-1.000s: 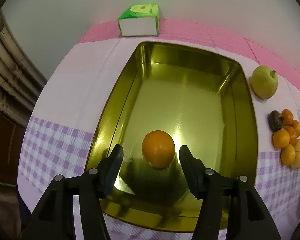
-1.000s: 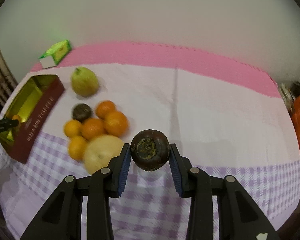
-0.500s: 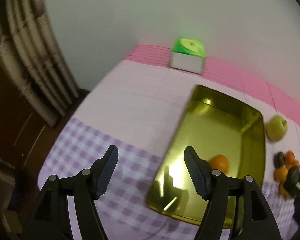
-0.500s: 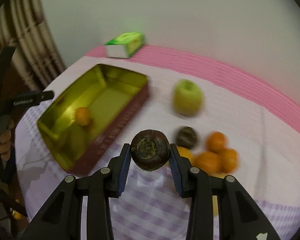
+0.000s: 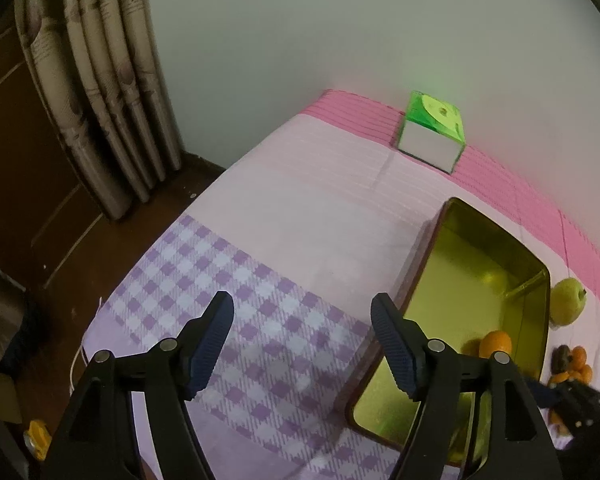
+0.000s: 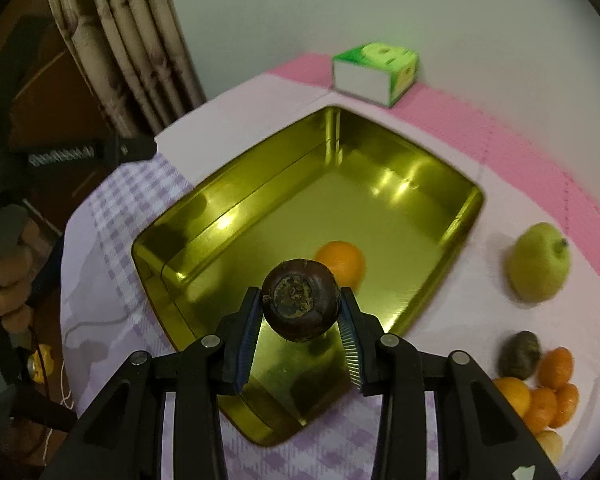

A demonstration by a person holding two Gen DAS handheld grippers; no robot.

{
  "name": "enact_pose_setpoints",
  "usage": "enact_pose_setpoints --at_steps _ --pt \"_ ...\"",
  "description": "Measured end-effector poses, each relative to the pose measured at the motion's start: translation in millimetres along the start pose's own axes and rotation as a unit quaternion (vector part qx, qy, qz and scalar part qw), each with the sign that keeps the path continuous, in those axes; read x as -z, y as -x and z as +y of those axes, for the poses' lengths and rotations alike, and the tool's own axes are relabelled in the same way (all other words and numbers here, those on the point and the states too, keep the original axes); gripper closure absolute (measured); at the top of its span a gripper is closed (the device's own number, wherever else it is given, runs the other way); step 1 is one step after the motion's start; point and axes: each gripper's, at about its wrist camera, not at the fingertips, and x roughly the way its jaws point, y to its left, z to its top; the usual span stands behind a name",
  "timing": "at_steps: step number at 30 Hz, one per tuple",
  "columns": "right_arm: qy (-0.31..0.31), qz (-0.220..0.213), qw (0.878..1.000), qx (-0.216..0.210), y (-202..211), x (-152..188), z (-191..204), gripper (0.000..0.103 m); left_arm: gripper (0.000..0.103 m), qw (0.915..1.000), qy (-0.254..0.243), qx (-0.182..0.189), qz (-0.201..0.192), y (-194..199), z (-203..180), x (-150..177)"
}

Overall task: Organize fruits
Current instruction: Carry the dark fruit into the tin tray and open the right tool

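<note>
The right gripper (image 6: pixel 300 312) pinches a dark round fruit (image 6: pixel 300 300) between its two pads, gripped across its widest part so it sits firmly, and holds it above the near end of the gold tin (image 6: pixel 440 236), which looks like the place where the fruit is being gathered. An orange (image 6: pixel 342 264) already lies on the floor of the tin, just beyond the held fruit, so there is free floor on either side of it to set the dark one down. The left gripper (image 5: pixel 302 346) hangs to the left of the tin over the checked cloth (image 5: pixel 260 300) with its fingers spread and nothing between them; its jaws have just been opening, and standing off to that side leaves the way into the tin free for the other hand. To the right of the tin, outside it, a green pear (image 6: pixel 538 268) stands alone, and nearer the camera lies a huddle of small oranges (image 6: pixel 548 384) with another dark fruit (image 6: pixel 520 354), all still to be sorted, I judge. Behind the tin, at the pink edge of the cloth, sits a green and white box (image 6: pixel 374 74).
</note>
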Motion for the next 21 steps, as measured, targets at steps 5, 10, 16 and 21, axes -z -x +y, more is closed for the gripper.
enact_pose_setpoints --at_steps 5,10,16,21 --pt "0.004 0.017 1.0 -0.005 -13.4 -2.6 3.8 0.067 0.03 0.9998 0.017 0.004 0.008 -4.6 8.6 -2.4" --pt "0.001 0.024 1.0 0.004 -22.0 -3.9 2.1 0.067 0.03 0.9996 0.023 0.005 0.014 -7.3 11.0 -2.9" --pt "-0.001 0.035 0.999 0.015 -30.0 -2.5 1.6 0.067 0.03 0.9997 0.015 0.012 0.016 -7.7 6.7 -2.6" --pt "0.001 0.037 0.999 0.026 -33.1 -2.5 1.2 0.067 0.03 0.9997 0.011 0.014 0.018 -8.6 4.4 -1.8"
